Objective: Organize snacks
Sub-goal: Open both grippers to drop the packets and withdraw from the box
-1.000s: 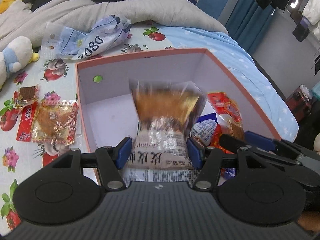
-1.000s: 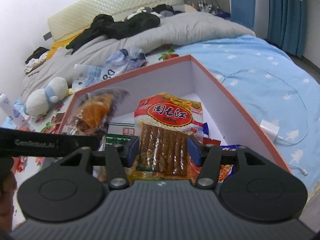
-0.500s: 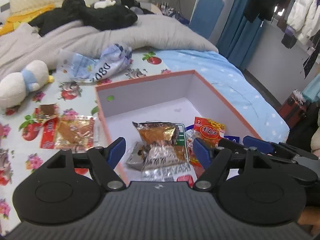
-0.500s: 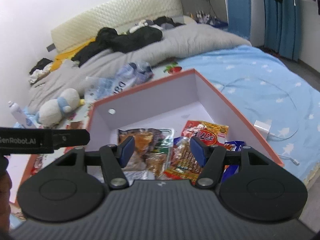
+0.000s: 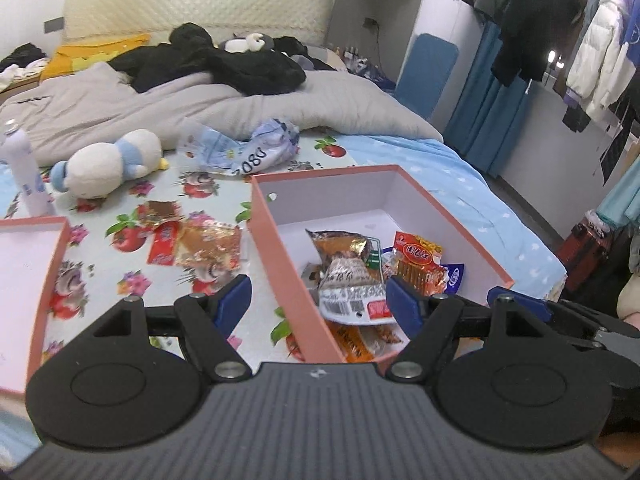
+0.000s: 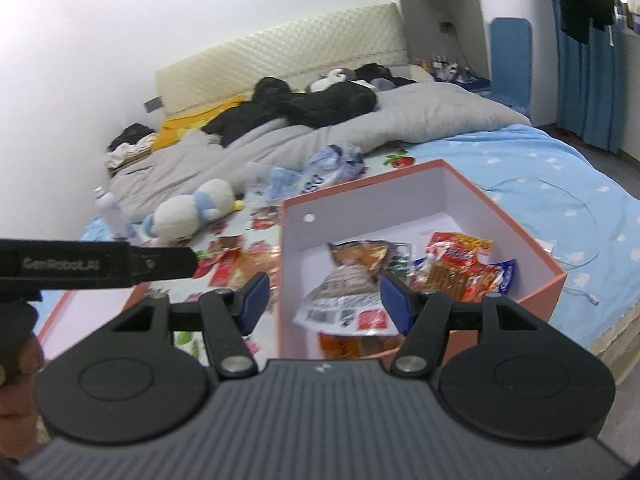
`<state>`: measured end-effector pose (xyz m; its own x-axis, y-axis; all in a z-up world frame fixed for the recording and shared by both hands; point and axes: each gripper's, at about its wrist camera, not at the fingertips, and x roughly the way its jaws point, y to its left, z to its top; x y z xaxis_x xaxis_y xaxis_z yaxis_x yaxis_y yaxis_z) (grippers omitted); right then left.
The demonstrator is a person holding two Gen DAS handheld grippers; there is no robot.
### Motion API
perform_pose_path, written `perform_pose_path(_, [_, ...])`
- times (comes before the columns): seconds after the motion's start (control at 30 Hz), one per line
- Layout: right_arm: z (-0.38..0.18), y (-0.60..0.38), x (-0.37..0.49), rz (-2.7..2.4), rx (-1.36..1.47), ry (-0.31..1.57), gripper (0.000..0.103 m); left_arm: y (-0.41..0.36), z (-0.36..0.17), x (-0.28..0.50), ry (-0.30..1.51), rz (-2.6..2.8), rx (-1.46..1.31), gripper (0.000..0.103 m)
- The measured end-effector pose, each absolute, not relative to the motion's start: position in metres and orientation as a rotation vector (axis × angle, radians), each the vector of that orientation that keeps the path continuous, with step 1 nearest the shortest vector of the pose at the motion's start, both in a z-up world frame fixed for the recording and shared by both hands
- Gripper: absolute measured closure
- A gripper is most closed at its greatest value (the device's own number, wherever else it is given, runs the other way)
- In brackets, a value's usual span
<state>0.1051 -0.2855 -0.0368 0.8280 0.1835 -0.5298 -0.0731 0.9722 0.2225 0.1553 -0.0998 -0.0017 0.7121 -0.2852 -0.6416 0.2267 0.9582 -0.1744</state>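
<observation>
Snack packets lie piled in the pink box (image 5: 280, 248): shrimp-cracker pack (image 5: 348, 276) ahead of left gripper (image 5: 318, 300), red spicy-strip pack (image 6: 456, 268) just right of it. Both grippers wide, empty; right gripper (image 6: 322, 296) hangs over box's near wall. More packets (image 5: 192, 240) on bedsheet, left of box, w/ box lid (image 5: 36, 280) further left.

A white and blue plush toy (image 5: 107, 163) is lying at the left of the frame, beside a white bottle (image 5: 25, 176) at the far left. Black clothing (image 5: 224, 62) is being piled on the grey duvet (image 5: 120, 108) above.
</observation>
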Motion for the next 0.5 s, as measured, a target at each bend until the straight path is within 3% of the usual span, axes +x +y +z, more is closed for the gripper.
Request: perform_pose_path(0.5, [-0.045,-0.224,0.04,0.274,0.13,0.565,0.039,-0.031,-0.015,0.054,0.724,-0.174,-0.138,0.025])
